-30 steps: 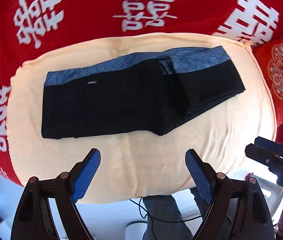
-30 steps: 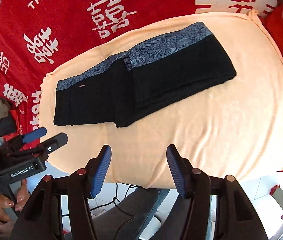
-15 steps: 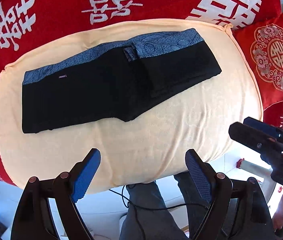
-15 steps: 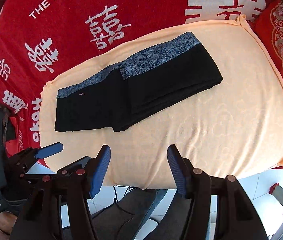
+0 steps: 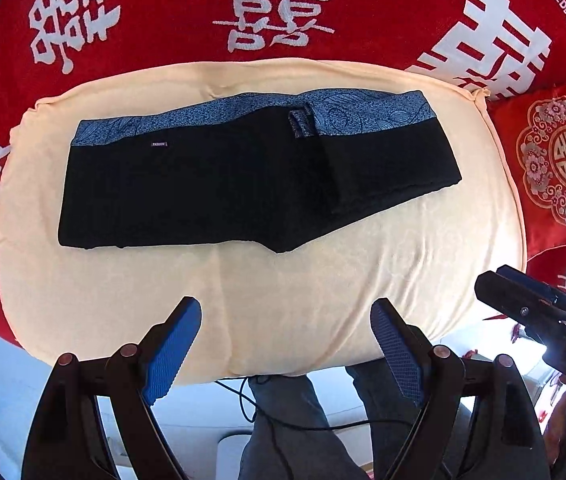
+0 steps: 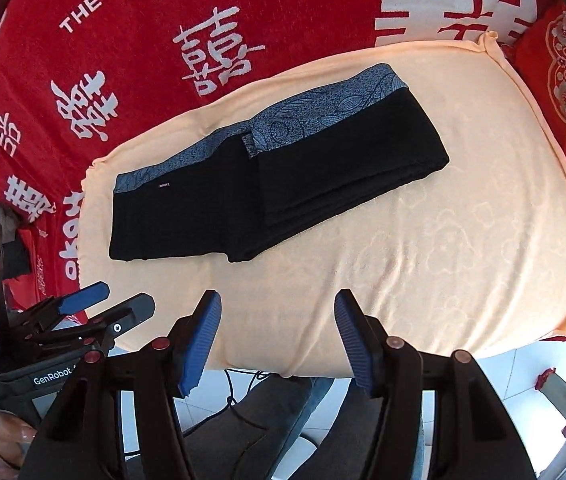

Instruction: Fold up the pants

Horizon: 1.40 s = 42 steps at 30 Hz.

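The pants [image 5: 243, 184] lie folded into a compact rectangle on the peach towel [image 5: 323, 280] — likely nearly done; both grippers' fingers [image 5: 173, 344] stand wide, empty.

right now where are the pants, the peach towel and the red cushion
pants [image 5: 211, 196], left wrist view, black front panel
peach towel [image 5: 323, 292], left wrist view, bare part near edge
red cushion [image 5: 559, 160], left wrist view, medallion centre

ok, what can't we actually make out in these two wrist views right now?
- Small label on the pants: too small to read in either view.
- Layers under the folded pants: hidden by the top layer.
- Red blanket lettering: cut off by the picture's edge in both views.
- Right claw in the left wrist view: cut off by the right edge, one finger behind the other.
- Person's legs: hidden by the peach towel and the claw fingers.
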Each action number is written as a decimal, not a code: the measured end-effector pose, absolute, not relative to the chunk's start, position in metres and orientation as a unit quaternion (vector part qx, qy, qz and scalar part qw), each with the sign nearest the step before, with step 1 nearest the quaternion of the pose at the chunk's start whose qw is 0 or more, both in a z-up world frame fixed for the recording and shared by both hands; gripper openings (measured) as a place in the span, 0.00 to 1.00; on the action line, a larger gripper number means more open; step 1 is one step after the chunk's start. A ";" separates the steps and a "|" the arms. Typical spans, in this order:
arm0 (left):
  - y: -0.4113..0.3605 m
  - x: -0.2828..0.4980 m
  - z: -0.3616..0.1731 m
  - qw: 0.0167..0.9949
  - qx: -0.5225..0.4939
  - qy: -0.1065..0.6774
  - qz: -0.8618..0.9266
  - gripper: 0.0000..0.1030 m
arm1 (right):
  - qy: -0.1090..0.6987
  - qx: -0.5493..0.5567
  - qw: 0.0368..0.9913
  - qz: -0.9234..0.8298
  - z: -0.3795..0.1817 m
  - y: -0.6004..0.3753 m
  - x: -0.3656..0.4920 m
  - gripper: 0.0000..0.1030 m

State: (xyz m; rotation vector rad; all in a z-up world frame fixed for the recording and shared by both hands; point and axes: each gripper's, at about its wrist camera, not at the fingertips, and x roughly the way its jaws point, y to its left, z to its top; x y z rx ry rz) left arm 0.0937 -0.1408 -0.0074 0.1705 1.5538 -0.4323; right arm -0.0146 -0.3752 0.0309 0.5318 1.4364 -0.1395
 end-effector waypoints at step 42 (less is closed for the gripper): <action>0.055 0.149 -0.170 0.747 -0.294 0.594 -0.045 0.85 | 0.679 0.038 0.733 0.018 -0.129 -0.332 0.104 0.67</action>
